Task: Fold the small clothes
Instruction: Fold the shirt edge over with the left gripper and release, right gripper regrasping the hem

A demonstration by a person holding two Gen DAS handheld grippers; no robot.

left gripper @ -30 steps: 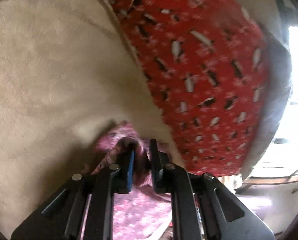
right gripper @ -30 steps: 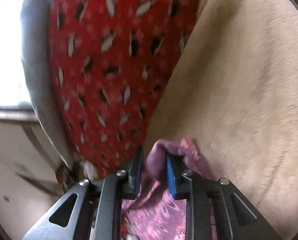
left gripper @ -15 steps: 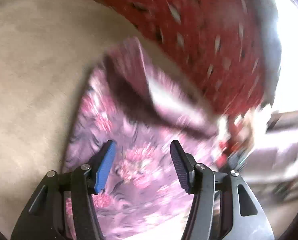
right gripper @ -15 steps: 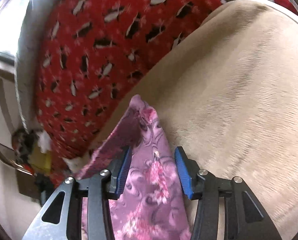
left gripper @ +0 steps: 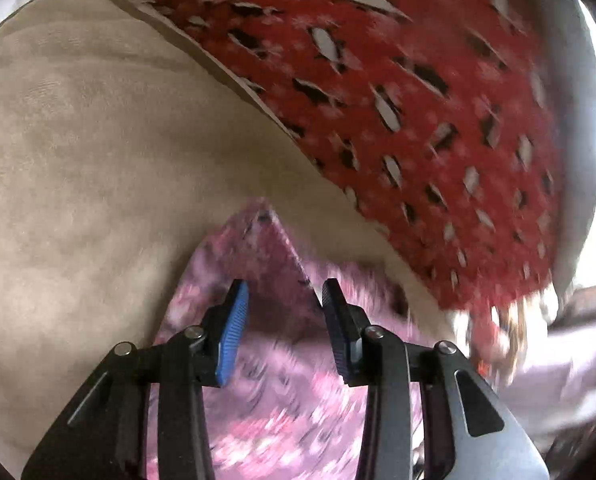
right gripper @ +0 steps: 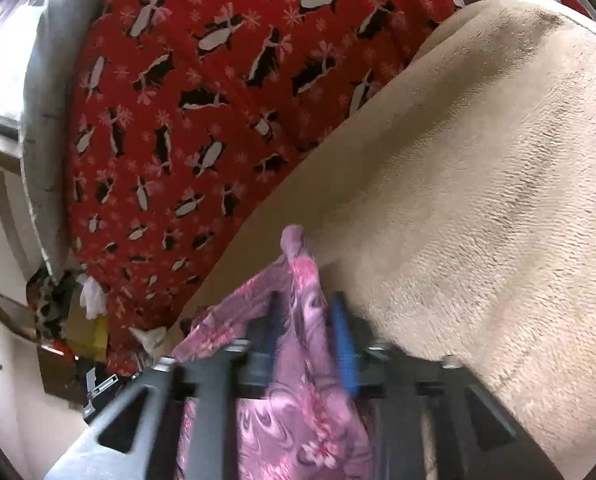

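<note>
Pink garment (left gripper: 281, 408) beneath parted left gripper (left gripper: 283, 320)

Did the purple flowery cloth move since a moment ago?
Yes. The purple flowery cloth was bunched in the shut left tool a second ago; now it lies spread on the beige fuzzy blanket, its corner toward the red penguin fabric.

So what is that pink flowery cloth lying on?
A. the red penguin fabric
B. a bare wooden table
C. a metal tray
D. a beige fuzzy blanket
D: the pink flowery cloth lies on the beige fuzzy blanket, with the red penguin fabric farther back.
</note>
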